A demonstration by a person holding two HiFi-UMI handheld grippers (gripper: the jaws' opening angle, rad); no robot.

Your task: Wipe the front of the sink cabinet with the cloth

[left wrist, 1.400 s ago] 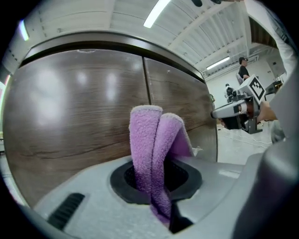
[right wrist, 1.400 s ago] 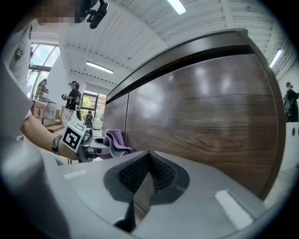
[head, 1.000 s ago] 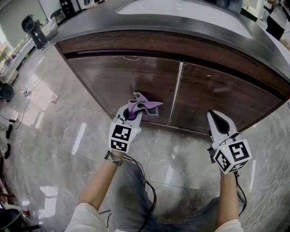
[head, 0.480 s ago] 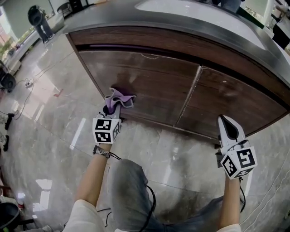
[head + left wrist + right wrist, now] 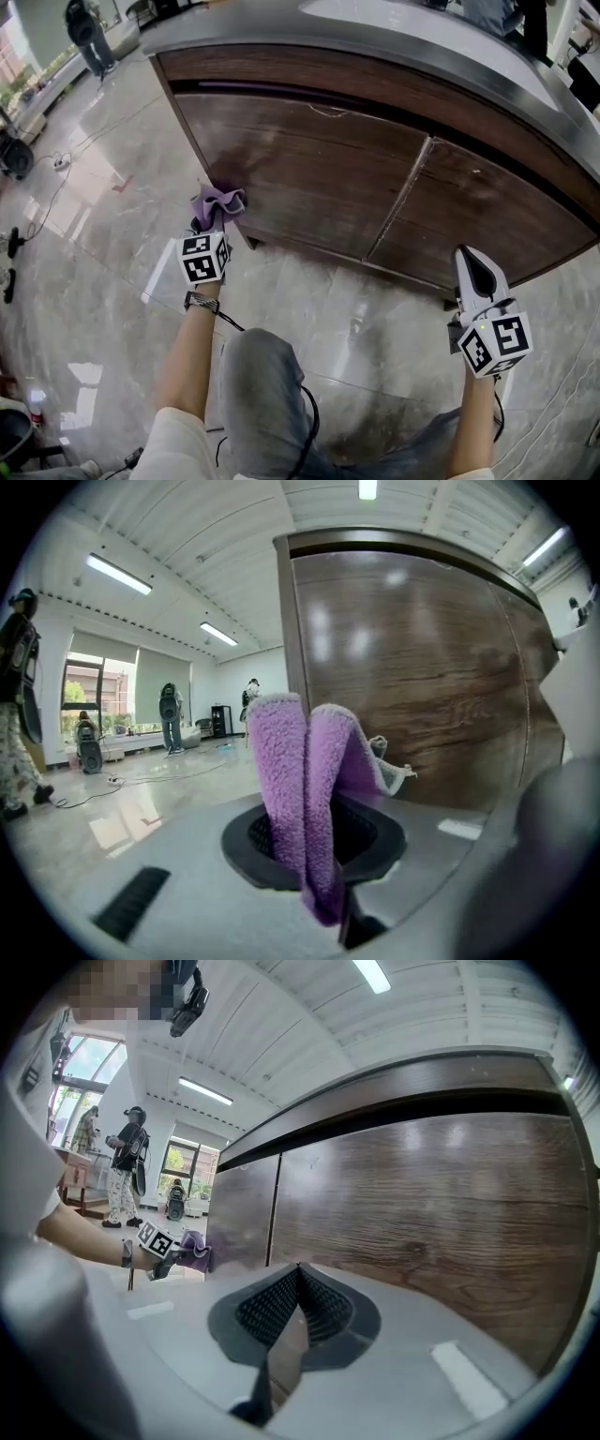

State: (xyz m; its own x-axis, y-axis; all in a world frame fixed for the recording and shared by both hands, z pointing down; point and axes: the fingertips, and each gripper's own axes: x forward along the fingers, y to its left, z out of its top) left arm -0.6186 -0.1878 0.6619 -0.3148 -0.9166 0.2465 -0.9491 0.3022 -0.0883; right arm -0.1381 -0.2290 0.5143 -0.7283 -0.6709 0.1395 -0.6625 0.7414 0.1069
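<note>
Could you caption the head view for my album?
Left gripper holds a folded purple cloth at the lower left corner of the dark wooden cabinet; right gripper shut, empty.

left gripper [image 5: 208, 231]: jaws clamped, arm outstretched | right gripper [image 5: 471, 266]: jaws together

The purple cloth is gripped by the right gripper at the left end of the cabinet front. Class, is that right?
No: the left gripper grips the purple cloth, as the left gripper view shows. It is at the left end of the cabinet front.
</note>
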